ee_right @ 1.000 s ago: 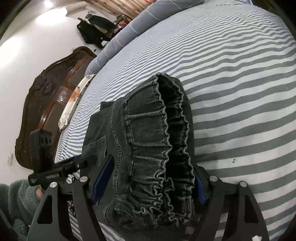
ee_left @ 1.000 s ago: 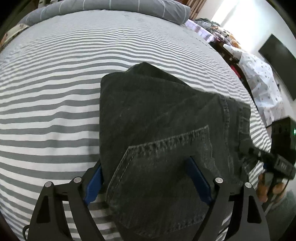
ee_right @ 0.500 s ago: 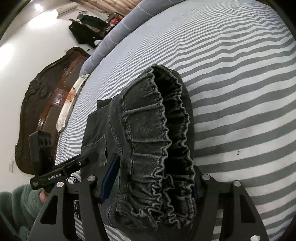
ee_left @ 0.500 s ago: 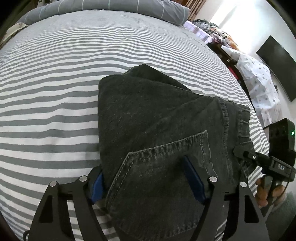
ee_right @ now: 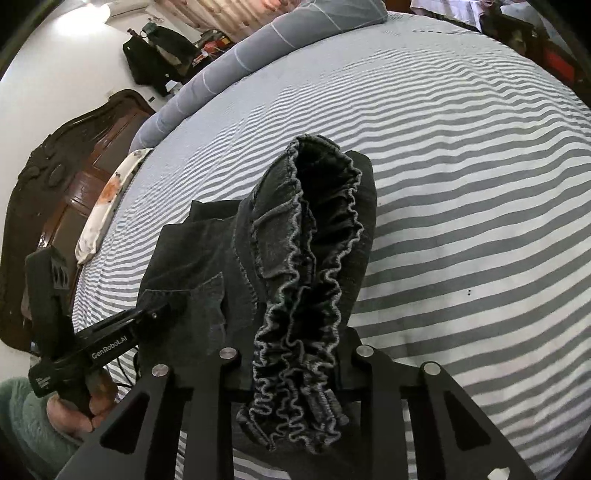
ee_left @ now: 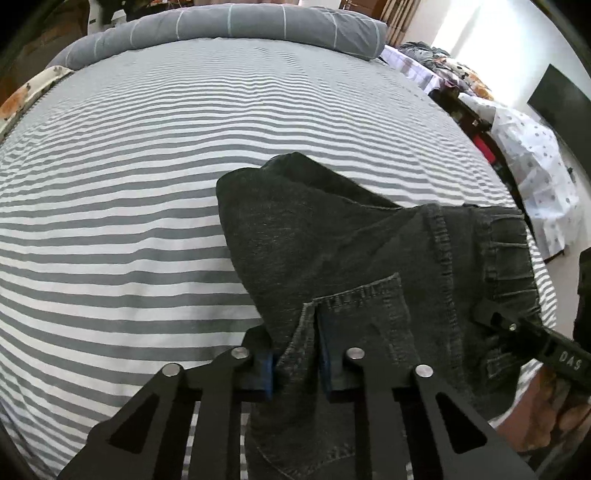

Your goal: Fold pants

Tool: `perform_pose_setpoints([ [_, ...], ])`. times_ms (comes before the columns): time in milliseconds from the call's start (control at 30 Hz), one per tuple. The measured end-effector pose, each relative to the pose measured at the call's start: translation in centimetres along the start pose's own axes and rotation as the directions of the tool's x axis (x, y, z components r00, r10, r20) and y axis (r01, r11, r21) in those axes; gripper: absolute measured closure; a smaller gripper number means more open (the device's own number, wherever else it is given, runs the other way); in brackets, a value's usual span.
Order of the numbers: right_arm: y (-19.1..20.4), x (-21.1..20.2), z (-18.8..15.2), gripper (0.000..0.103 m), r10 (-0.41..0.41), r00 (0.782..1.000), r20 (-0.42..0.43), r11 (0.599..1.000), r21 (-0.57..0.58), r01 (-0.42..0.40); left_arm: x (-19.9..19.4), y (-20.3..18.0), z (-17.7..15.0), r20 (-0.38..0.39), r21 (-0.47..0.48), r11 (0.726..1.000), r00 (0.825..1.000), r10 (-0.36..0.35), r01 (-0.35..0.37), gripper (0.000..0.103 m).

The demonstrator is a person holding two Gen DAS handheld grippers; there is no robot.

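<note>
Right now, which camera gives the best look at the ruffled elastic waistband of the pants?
The right wrist view: the gathered waistband fills its centre, bunched between that gripper's jaws. The left wrist view shows only its outer side at the right, past the back pocket.

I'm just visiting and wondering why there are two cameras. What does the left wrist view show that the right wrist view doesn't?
Only the left wrist view shows the back pocket, pinched by the left gripper, and a dark screen on the wall. Only the right wrist view shows the ruffled elastic waistband, pinched by the right gripper, and a carved wooden headboard. Both show the black pants, the striped bed and the grey pillow.
</note>
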State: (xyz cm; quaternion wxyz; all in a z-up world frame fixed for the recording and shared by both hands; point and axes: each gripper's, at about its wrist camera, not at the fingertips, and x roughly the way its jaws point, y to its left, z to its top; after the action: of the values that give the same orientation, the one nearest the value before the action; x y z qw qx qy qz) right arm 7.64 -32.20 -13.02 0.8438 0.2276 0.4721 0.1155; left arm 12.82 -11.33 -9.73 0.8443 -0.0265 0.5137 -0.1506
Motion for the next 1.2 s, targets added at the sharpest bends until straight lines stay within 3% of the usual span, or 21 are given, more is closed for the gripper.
perform_pose_setpoints([
  [300, 2.6, -2.2, 0.2, 0.080, -0.018, 1.000, 0.013, 1.000, 0.000, 0.018, -2.5, 0.0, 0.7, 0.027, 0.004, 0.998, 0.998, -0.058, 0.058, 0.090],
  [600, 7.6, -3.1, 1.1, 0.080, 0.009, 1.000, 0.027, 0.999, -0.048, -0.008, -6.6, 3.9, 1.2, 0.078, -0.022, 0.998, 0.995, -0.060, 0.062, 0.090],
  [900, 15.2, 1.5, 2.6, 0.080, 0.091, 0.996, 0.003, 0.991, -0.096, -0.090, -9.5, 11.3, 2.6, 0.113, -0.069, 0.997, 0.993, 0.031, -0.023, 0.090],
  [1200, 20.5, 8.0, 5.3, 0.080, 0.144, 0.989, -0.040, 0.983, -0.113, -0.147, -9.7, 17.8, 4.8, 0.115, -0.109, 0.990, 0.988, 0.106, -0.093, 0.090],
])
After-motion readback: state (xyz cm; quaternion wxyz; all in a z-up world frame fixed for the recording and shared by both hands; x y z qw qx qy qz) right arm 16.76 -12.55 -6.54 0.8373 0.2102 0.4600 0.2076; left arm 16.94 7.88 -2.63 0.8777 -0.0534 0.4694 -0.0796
